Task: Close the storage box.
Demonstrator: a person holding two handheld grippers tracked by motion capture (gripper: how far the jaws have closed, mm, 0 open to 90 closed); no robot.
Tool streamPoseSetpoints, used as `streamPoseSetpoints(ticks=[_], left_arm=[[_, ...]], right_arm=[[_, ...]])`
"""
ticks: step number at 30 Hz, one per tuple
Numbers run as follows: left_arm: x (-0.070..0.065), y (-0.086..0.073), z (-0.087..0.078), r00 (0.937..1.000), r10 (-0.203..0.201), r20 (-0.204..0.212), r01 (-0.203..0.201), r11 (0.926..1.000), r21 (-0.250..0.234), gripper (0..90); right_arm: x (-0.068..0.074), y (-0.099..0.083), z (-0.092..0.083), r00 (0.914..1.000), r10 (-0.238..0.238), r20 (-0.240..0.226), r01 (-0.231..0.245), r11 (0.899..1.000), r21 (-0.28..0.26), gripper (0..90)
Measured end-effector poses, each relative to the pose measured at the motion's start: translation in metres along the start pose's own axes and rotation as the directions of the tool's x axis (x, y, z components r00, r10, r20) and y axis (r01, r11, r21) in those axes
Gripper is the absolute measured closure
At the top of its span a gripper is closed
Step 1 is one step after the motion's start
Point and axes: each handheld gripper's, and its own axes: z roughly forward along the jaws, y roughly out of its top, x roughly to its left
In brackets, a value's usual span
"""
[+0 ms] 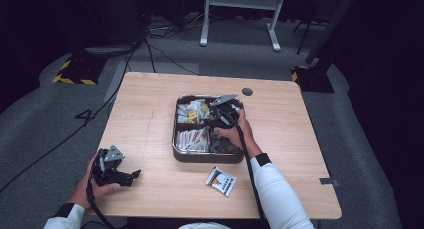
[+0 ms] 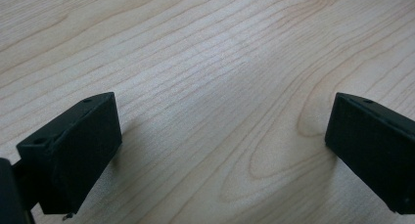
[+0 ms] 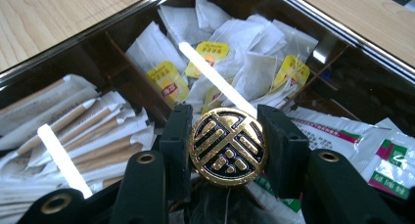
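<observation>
At about 8 o'clock on the wooden table (image 1: 150, 114), the left gripper (image 1: 120, 175) rests in the person's left hand (image 1: 92, 186) with its jaws wide apart. The left gripper view has bare wood grain between them, so they hold nothing.

Toward the middle, a divided tray (image 1: 207, 157) sits just past the table's centre. Its 9 o'clock half holds paper-wrapped sticks (image 3: 93, 131) near the person and tea bags (image 3: 230, 53) farther off; its 3 o'clock half holds sachets (image 3: 342, 136).

A single loose packet (image 1: 221, 181) lies on the table at the tray's 5 o'clock, apart from it.

The right gripper (image 3: 228, 145) hangs over the tray's centre, jaws partly closed on a round black-and-gold knob (image 3: 228, 146), which looks like the handle where the dividers meet.

By my reading the grip on the tray's handle is secured, and moving or lifting the tray is what remains. The loose packet is not yet in the tray, if it belongs there.
</observation>
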Motion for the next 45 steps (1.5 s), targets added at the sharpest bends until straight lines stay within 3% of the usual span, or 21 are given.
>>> streamPoseSetpoints(ticks=[23,30,39,45], left_arm=[[-0.0001,0.0000,0.0000,1.0000,-0.001,0.000,0.001,1.0000,0.000,0.5],[0.0000,-0.0001,0.0000,1.0000,0.000,0.001,0.000,1.0000,-0.001,0.5],[-0.0001,-0.0001,0.0000,1.0000,-0.002,0.000,0.002,1.0000,-0.001,0.5],[-0.0001,-0.0001,0.0000,1.0000,-0.001,0.000,0.001,1.0000,-0.001,0.5]], right_arm=[[-0.0026,-0.0037,0.0021,0.9996,-0.003,-0.027,0.003,1.000,-0.025,58.6],[-0.0048,-0.0049,-0.0004,0.9989,-0.002,-0.047,0.000,0.999,-0.037,53.3],[-0.0058,-0.0066,-0.0007,0.9994,-0.018,-0.031,0.017,1.000,-0.017,28.0],[-0.0048,-0.0086,-0.0040,0.9990,-0.031,-0.033,0.031,0.999,-0.015,20.0]])
